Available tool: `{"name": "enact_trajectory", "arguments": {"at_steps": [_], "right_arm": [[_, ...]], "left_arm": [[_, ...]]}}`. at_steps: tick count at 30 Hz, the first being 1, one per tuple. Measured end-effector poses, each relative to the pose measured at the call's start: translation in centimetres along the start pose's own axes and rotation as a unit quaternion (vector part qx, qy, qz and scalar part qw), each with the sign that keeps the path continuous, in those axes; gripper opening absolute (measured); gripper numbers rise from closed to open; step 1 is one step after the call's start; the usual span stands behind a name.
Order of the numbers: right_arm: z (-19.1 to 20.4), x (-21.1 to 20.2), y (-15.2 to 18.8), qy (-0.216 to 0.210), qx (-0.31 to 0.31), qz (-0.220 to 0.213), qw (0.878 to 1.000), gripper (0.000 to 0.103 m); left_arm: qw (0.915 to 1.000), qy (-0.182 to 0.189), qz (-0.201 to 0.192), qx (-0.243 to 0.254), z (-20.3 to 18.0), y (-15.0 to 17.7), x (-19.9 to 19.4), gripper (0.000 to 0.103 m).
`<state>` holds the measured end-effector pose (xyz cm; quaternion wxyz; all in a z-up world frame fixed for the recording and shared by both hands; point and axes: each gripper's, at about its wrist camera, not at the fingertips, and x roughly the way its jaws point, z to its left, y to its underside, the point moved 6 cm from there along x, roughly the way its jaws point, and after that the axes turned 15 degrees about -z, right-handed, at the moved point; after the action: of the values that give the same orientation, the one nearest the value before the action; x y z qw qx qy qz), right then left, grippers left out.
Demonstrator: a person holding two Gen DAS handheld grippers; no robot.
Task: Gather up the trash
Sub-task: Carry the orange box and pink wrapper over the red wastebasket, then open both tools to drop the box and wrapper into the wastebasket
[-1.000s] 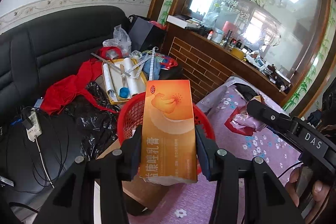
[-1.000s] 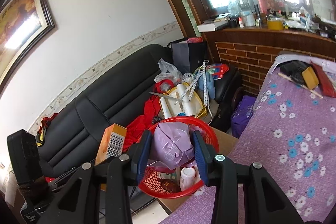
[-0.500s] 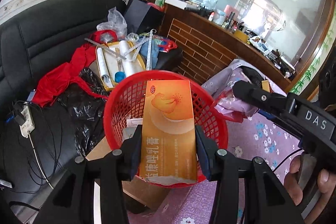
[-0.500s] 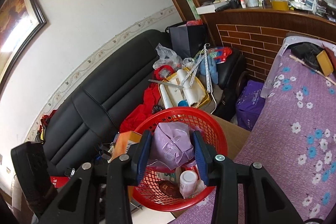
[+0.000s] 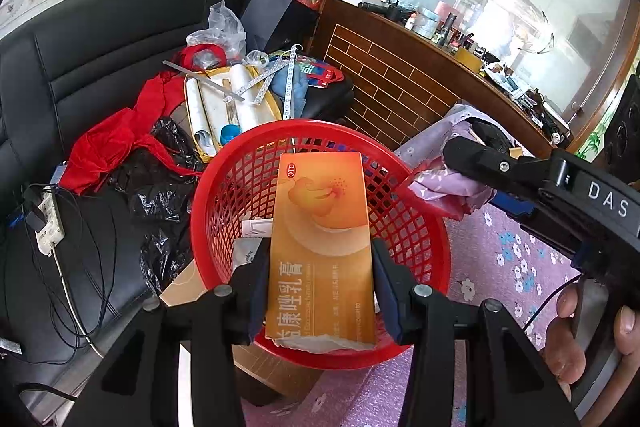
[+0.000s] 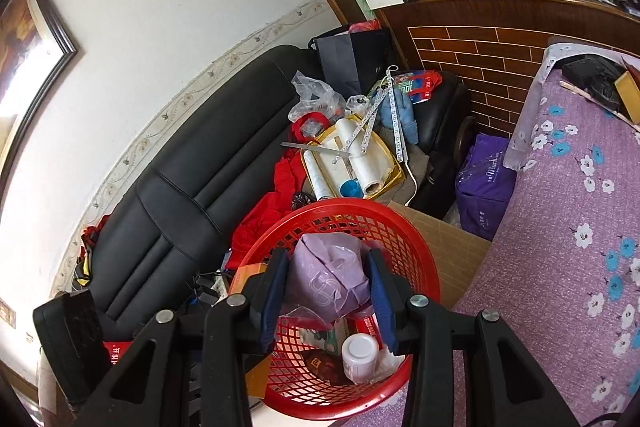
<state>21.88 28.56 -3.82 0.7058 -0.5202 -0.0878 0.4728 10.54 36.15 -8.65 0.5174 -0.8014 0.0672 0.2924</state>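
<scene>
My left gripper (image 5: 318, 285) is shut on a long orange medicine box (image 5: 322, 227), which hangs over the red mesh basket (image 5: 224, 179). My right gripper (image 6: 326, 293) is shut on a crumpled lilac plastic bag (image 6: 326, 277) above the same red basket (image 6: 404, 227). In the left wrist view the right gripper (image 5: 460, 163) reaches in from the right with the lilac bag (image 5: 448, 187) at the basket's rim. A white bottle (image 6: 359, 351) and other scraps lie in the basket's bottom.
A black sofa (image 6: 192, 179) behind the basket carries a yellow tray with white rolls (image 6: 352, 163), red cloth (image 5: 108, 147) and black plastic (image 5: 160, 187). A cardboard box (image 6: 444, 239) sits under the basket. The purple flowered cloth (image 6: 568, 251) lies right; a power strip (image 5: 48, 223) left.
Both grippers have sunk and come forward over the red basket with their loads still held. The basket now looks larger and lies directly beneath the orange box and the lilac bag.
</scene>
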Motion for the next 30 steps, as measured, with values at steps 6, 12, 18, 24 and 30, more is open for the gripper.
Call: {"name": "enact_trajectory", "arguments": {"at_steps": [6,12,18,24,30], "right_arm": [[0.3,0.3,0.0,-0.002,0.000,0.003,1.000,0.043],[0.6,0.4,0.0,-0.003,-0.003,0.004,1.000,0.043],[0.6,0.4,-0.1,-0.014,0.013,0.000,1.000,0.050],[0.9,-0.4,-0.6,-0.031,0.027,-0.012,0.999,0.067],[1.3,-2.3,-1.4,-0.041,0.036,-0.023,0.998,0.069]], "left_arm": [[1.0000,-0.003,0.001,0.001,0.0,0.2,0.2,0.048],[0.9999,-0.007,-0.005,0.008,0.1,0.2,0.1,0.048],[0.9999,-0.012,-0.010,0.006,0.6,0.1,0.0,0.049],[0.9999,-0.008,-0.012,0.004,0.7,0.2,-0.4,0.066],[0.9991,-0.017,-0.034,0.017,-0.1,-0.3,-2.3,0.068]]}}
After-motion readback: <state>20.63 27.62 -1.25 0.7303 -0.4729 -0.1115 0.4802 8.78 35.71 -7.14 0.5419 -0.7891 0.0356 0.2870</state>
